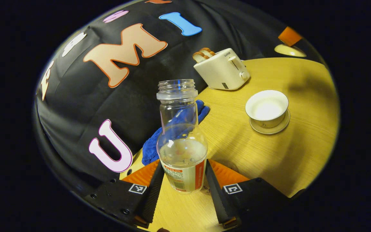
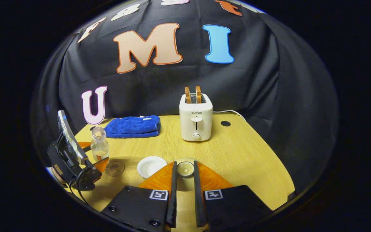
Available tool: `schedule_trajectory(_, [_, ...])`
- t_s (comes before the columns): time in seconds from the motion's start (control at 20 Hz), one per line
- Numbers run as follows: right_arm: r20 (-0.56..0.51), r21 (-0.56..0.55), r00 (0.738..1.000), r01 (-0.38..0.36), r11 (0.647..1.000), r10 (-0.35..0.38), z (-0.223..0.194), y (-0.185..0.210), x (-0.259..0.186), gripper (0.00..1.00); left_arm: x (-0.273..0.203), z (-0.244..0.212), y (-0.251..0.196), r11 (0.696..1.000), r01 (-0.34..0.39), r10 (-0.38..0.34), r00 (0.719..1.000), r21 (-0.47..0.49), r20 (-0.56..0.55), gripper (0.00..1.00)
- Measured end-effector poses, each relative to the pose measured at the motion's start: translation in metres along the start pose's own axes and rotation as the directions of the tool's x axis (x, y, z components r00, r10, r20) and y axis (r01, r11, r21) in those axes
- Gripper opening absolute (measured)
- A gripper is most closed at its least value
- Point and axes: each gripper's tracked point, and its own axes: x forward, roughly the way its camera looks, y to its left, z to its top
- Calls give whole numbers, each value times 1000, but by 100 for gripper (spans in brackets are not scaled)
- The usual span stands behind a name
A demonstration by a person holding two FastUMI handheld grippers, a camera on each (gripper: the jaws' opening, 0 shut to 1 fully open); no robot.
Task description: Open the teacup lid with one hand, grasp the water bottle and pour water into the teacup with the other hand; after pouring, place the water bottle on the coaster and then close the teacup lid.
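A clear, uncapped water bottle (image 1: 180, 129) with a little water in it stands upright between the fingers of my left gripper (image 1: 184, 167), which is shut on its labelled lower part. The white teacup (image 1: 266, 109) sits lidless on its saucer (image 1: 271, 129) to the right. In the right gripper view, my right gripper (image 2: 184, 164) is shut on the small round teacup lid (image 2: 185, 169), held just right of the teacup (image 2: 151, 166). Left of the cup lies a see-through coaster (image 2: 114, 167). The bottle (image 2: 99, 146) and the left gripper (image 2: 97, 158) are just left of the coaster.
A white toaster (image 2: 195, 120) with two bread slices stands at the back of the wooden table (image 2: 243, 154). A folded blue cloth (image 2: 133, 126) lies back left, behind the bottle. The table's right edge runs close to the black cloth wall.
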Motion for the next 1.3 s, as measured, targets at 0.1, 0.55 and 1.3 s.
schedule_trajectory(0.1, [13, 5, 1000, -8, 1000, 8, 1, 0, 0, 27, -1, -3, -2, 997, 6, -4, 1000, 79, -28, 72])
schedule_trajectory(0.55, [20, 46, 999, -26, 999, 25, -8, -12, 1, 27, 4, -4, -18, 934, 80, -46, 993, 348, -105, 70])
schedule_trajectory(1.3, [19, 93, 999, -44, 995, 43, -22, -28, -2, 27, 22, 7, -18, 748, 199, -51, 968, 632, -245, 69])
